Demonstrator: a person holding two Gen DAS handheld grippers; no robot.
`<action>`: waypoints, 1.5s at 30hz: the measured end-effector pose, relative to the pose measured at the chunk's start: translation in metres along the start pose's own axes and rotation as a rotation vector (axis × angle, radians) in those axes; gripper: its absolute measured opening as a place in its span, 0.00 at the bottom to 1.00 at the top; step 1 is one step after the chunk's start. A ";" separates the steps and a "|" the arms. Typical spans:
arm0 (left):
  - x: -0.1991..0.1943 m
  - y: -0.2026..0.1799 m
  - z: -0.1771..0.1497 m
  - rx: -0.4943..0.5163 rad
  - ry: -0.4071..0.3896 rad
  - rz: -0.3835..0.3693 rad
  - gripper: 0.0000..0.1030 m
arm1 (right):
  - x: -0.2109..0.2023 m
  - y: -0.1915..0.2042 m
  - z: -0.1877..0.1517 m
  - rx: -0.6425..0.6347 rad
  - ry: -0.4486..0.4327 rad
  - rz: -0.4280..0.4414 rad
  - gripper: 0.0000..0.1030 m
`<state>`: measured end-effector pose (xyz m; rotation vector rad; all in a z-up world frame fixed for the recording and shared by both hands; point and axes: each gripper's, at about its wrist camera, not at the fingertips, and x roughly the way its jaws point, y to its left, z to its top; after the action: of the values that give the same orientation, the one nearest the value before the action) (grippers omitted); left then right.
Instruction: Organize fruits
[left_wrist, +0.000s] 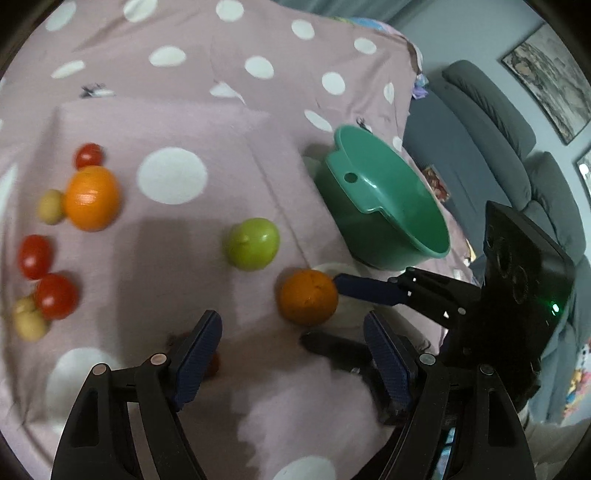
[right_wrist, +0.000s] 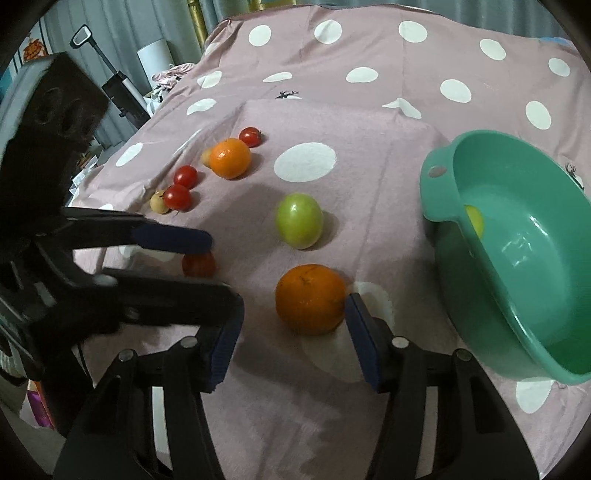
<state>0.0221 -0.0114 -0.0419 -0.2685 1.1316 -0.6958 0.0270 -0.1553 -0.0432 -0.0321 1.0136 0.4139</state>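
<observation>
Orange (right_wrist: 310, 298) sits near the bed's (right_wrist: 369, 122) front edge, my right claw (right_wrist: 293, 345) spread wide around it, green bowl (right_wrist: 517, 254) beside; left claw (left_wrist: 291, 360) also spread, over a tomato (right_wrist: 198, 264).

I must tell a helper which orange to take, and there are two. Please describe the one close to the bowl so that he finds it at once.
Start at the green bowl at the right side of the dotted cloth. Just left of it, nearest the right gripper, lies an orange between the open jaws. Unlike the other orange, it sits alone, darker, with no tomatoes touching it.
</observation>
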 end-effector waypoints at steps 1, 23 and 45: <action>0.005 0.000 0.003 -0.001 0.012 -0.015 0.72 | 0.001 -0.001 0.000 0.001 -0.001 0.002 0.54; 0.026 -0.007 0.008 0.018 0.088 -0.026 0.43 | 0.007 0.000 -0.001 -0.033 -0.034 0.027 0.43; 0.011 -0.104 0.055 0.226 -0.034 0.017 0.43 | -0.087 -0.035 0.009 -0.004 -0.282 -0.040 0.43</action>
<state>0.0360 -0.1052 0.0284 -0.0785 1.0124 -0.7936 0.0067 -0.2134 0.0276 0.0028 0.7334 0.3720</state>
